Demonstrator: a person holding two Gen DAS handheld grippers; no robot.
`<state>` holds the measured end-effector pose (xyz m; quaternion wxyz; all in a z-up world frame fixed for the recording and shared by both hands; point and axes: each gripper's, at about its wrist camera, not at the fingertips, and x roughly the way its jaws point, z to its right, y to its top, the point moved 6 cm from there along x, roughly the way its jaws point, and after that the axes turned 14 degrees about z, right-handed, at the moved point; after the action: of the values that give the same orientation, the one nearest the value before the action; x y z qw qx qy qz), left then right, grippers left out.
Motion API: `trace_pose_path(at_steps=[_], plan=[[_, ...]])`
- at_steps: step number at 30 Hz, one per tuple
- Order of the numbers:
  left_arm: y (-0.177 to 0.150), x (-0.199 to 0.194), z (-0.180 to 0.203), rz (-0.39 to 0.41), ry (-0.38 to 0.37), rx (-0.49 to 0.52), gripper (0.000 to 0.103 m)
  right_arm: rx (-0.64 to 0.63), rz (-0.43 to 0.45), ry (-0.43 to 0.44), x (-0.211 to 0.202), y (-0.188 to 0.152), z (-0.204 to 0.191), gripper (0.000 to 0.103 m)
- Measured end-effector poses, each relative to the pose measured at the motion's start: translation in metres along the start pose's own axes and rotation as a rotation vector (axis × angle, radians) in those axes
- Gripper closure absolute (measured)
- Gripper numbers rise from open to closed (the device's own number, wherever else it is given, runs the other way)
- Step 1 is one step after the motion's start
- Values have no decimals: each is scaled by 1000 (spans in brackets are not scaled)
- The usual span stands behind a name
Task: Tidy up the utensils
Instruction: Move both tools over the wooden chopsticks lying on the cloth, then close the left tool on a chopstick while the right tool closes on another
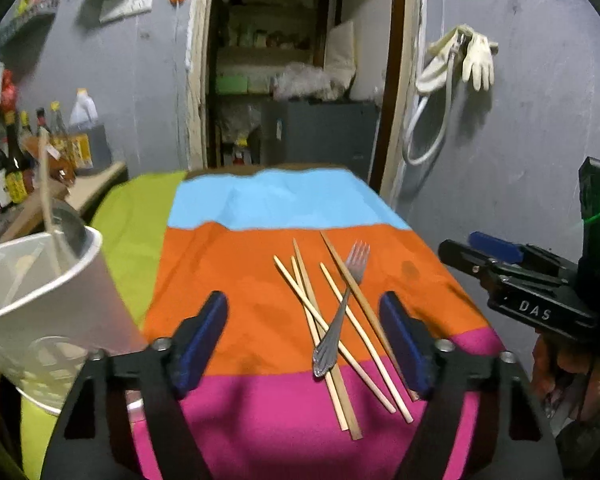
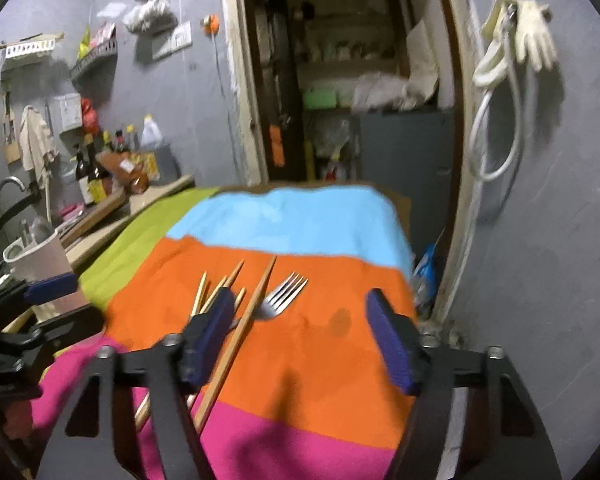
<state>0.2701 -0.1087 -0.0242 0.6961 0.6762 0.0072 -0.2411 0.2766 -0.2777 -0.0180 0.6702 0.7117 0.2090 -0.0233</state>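
the fork (image 1: 342, 308) and the chopsticks (image 1: 320, 332) lie in a loose crossed heap on the striped cloth (image 1: 228, 272), across the line between its orange and pink bands; the fork lies on top of several sticks, tines toward the far wall, handle end toward the camera; the white holder (image 1: 40, 300) stands at the left edge of the cloth, well apart from the heap, with a few sticks already upright in it.

the left gripper (image 1: 303, 344) hovers over the heap, released, nothing between its pads; the right gripper (image 2: 302, 336) hovers beside it, also released and empty; in the right wrist view its left pad (image 2: 212, 332) hides part of the sticks; contact cannot be told from this view.

handling, as a judgement: the chopsticks look like light, stiff, thin wood; they roll easily and lie nearly flat on the soft cloth, so a pinch across the middle of one stick, or at a raised end where it crosses another, is likely to hold best; the fork is smooth metal, heavier and probably slippery; grip it at the narrow neck below the tines or mid-handle; lifting it first would free the sticks beneath; the cloth may bunch under the pads.
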Motion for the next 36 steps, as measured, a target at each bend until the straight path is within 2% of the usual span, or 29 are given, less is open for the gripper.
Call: trace_pose_path(at_steps=[3, 6, 8, 11, 18, 22, 25, 27, 29, 32, 36], plan=[[-6, 16, -3, -72, -17, -28, 55, 5, -62, 40, 11, -10, -4, 61], [-10, 29, -8, -135, -32, -57, 67, 25, -122, 91, 21, -18, -11, 67], [-12, 35, -12, -165, -37, -78, 72, 30, -152, 111, 25, -22, -14, 75], [-12, 46, -18, -197, -39, -110, 75, 38, -199, 140, 33, -29, -18, 79], [-11, 71, -24, -246, -41, -158, 76, 29, -285, 191, 51, -41, -31, 79], [-15, 87, -27, -290, -57, -186, 79, 15, -328, 189, 59, -47, -32, 79], [-19, 97, -30, -321, -56, -207, 84, 21, -343, 181, 63, -47, -31, 80], [-22, 101, -32, -340, -61, -231, 88, 31, -346, 188, 64, -47, -29, 91], [-24, 104, -34, -355, -72, -252, 91, 34, -344, 204, 62, -45, -28, 95], [-22, 105, -36, -355, -85, -276, 94, 11, -339, 199, 60, -44, -28, 96], [-17, 100, -41, -348, -89, -290, 98, 45, -369, 203, 67, -45, -27, 95]])
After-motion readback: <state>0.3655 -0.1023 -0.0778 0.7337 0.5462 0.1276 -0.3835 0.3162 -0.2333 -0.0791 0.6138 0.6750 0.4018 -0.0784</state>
